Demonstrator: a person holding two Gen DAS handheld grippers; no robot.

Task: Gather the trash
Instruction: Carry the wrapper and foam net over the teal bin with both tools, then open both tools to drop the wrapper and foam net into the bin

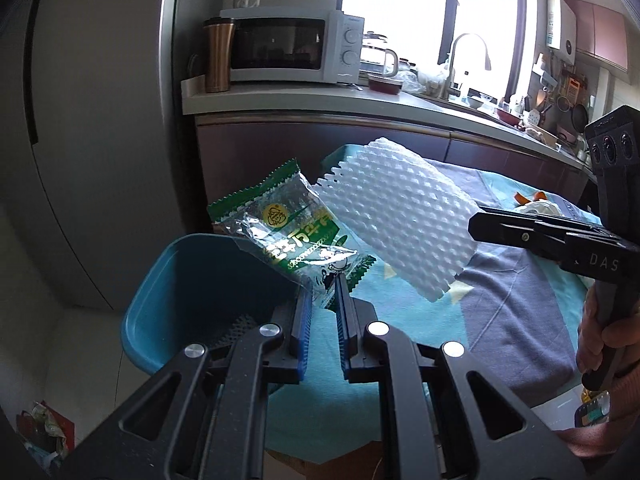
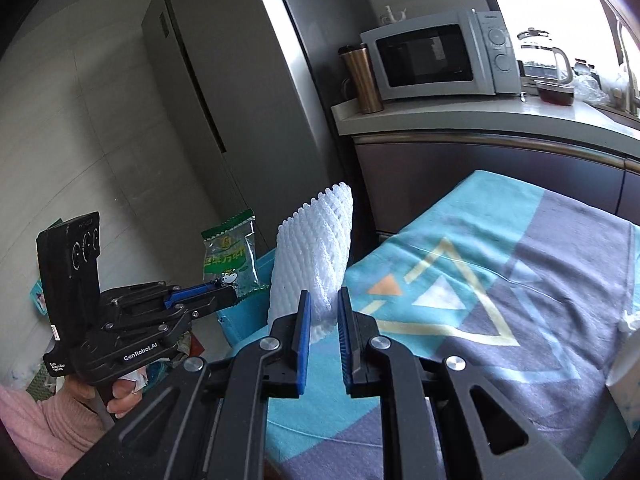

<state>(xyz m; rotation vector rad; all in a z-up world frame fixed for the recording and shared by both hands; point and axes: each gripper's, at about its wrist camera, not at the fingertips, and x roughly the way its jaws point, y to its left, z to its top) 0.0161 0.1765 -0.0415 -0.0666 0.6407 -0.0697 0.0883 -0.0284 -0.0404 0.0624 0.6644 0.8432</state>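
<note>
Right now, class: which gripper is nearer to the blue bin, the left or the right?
Left. The left gripper holds the green wrapper right at the blue bin rim. The right gripper holds the white foam net over the tablecloth, farther from it.

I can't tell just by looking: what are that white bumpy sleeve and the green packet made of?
The white sleeve looks like soft foam netting, matte, with a raised mesh pattern and zigzag cut ends. The green packet seems to be thin plastic film, glossy and partly see-through, since it crinkles and glints.
</note>
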